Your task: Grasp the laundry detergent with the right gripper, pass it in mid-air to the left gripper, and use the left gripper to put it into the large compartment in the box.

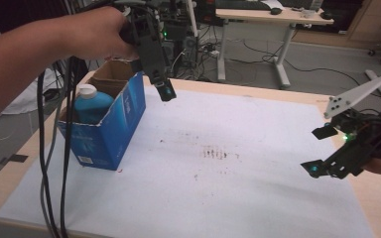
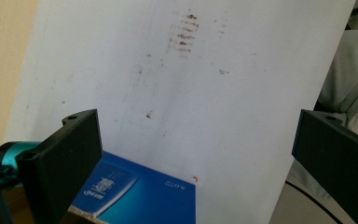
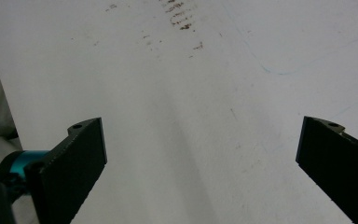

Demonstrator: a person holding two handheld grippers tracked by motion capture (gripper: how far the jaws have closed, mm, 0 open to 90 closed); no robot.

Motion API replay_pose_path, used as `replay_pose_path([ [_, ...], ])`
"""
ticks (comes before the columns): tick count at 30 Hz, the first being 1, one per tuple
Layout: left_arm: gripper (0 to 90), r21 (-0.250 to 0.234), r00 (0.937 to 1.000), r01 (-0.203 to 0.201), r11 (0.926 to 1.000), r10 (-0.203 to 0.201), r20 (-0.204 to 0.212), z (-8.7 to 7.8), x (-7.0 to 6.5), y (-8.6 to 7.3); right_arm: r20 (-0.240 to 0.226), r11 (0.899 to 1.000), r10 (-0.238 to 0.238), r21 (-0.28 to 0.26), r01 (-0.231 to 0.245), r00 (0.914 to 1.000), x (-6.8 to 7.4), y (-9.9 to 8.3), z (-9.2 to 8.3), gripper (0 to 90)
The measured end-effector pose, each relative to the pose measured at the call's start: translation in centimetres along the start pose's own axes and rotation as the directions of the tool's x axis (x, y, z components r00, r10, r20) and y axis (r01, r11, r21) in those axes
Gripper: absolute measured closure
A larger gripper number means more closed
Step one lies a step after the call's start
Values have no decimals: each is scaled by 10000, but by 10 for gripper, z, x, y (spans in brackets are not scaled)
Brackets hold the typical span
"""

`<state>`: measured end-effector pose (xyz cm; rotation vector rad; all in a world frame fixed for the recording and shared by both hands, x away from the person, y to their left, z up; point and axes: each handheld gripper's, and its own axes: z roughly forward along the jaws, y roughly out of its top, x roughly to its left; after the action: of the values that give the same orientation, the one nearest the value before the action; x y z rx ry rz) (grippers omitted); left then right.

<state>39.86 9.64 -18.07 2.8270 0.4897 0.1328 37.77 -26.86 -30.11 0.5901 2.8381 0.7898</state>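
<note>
The left tool (image 1: 164, 91) hangs released above one blue box (image 1: 110, 130) holding one bottle (image 1: 90, 103); the right tool (image 1: 322, 148) is released, low over the surface (image 1: 218, 198).

Matt black plastic jaws; below them, smudged white paper sheet (image 1: 218, 173) over pale wood table (image 1: 10, 183). Glossy blue cardboard box (image 1: 106, 131), smooth teal plastic bottle (image 1: 92, 104) inside.

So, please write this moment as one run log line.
left gripper: open, above blue box | right gripper: open, empty | bottle: in box
</note>
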Motion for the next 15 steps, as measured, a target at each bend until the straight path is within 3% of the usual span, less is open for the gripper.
replay_pose_path([
  [7, 16, 283, 9995, -182, 9994, 174, 281, 20, -6, 15, -66, 10000, -57, 60, 58, 10000, 1, 4, 4, 10],
  [15, 16, 206, 9977, -396, 9990, 383, 566, 40, -7, 26, -145, 9998, -183, 4, 183, 9997, 4, 9, 7, 10],
])
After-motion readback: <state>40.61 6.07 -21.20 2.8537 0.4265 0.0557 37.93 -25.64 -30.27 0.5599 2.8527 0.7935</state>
